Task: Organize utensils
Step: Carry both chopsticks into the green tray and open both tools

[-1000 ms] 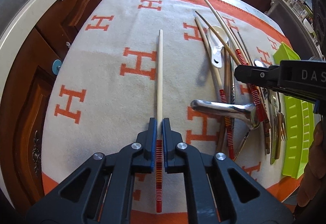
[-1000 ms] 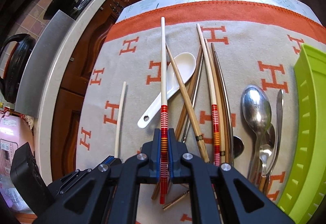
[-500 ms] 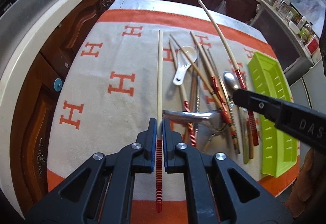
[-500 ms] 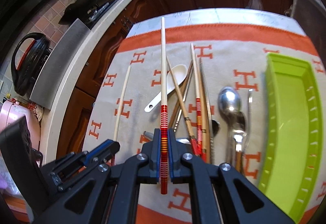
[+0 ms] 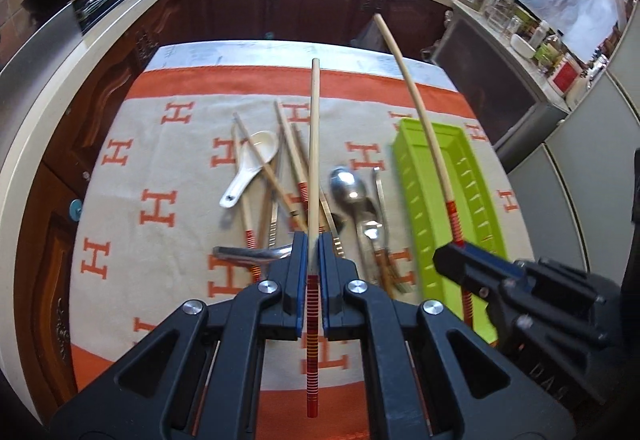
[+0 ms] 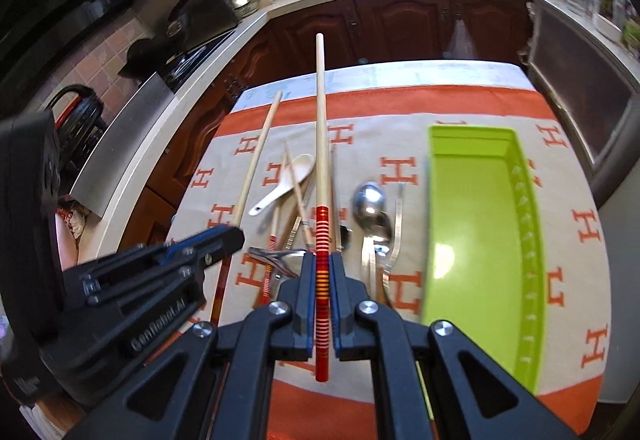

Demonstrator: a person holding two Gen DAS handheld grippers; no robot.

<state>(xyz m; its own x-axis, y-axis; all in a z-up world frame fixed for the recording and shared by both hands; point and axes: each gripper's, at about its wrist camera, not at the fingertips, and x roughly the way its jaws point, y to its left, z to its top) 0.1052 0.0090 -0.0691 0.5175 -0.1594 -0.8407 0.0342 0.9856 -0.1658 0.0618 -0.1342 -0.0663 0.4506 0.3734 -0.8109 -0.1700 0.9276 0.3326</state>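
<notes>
surface: orange-and-cream h-patterned cloth (image 5: 168, 160) over a kitchen table
left gripper (image 5: 313, 252): clamped on a red-banded chopstick (image 5: 314, 144), above the table
right gripper (image 6: 322, 272): clamped on a matching chopstick (image 6: 321, 120), also above the table
utensil pile (image 5: 296, 196): white soup spoon (image 5: 250, 168), chopsticks, metal spoons, on the cloth
green tray (image 6: 480, 220): right of the pile

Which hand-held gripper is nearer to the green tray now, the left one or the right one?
Right. The right hand-held gripper hangs at the green tray's near left edge with its chopstick above it. The left hand-held gripper is farther left, over the utensil pile.
</notes>
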